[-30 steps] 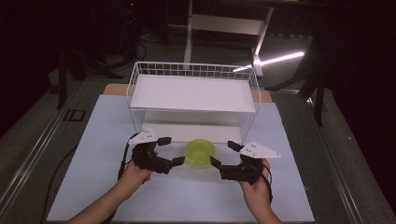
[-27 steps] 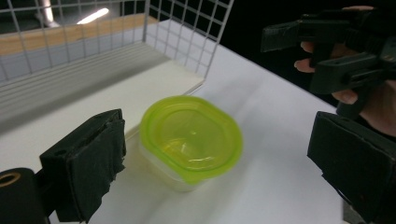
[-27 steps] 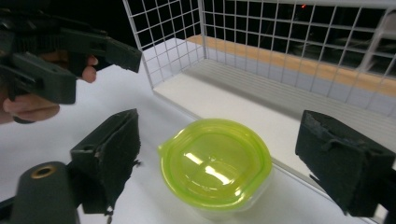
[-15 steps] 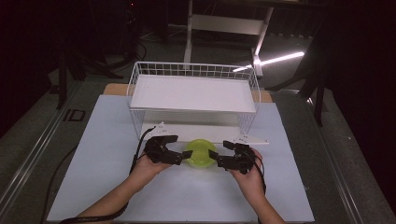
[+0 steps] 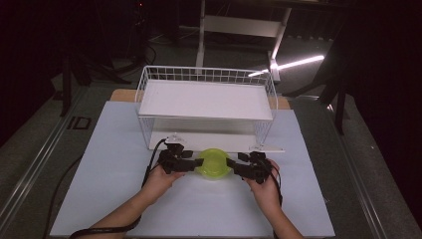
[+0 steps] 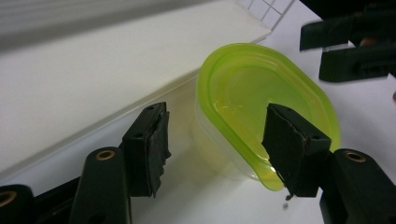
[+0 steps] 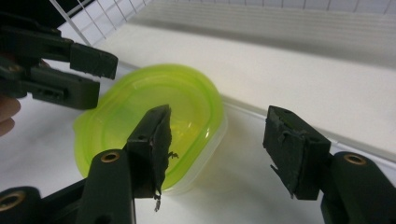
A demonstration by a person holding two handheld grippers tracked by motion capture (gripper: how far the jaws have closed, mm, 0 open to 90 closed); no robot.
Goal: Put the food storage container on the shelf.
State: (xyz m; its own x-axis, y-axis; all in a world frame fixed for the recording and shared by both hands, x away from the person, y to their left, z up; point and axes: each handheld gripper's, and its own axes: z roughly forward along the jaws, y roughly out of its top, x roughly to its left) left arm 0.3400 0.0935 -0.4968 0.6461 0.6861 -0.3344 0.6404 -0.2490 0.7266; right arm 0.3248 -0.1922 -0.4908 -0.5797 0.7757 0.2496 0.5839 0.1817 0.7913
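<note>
- Lidded green container (image 5: 212, 163) sits near worktop's (image 5: 114, 149) front edge, just before the wire rack (image 5: 206, 107).
- Both hands have dropped in since a second ago.
- Left hand-held gripper (image 5: 191, 165), right hand-held gripper (image 5: 234, 167): jaws have just been closing, still spread, straddling opposite rim sides.
- Likely a two-sided grasp coming.

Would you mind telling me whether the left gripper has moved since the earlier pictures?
Yes: the left gripper came inward to the green container, nearer the wire basket, fingers closing.

Black two-jaw grippers (image 5: 191, 164), brass screws, trailing cables
</note>
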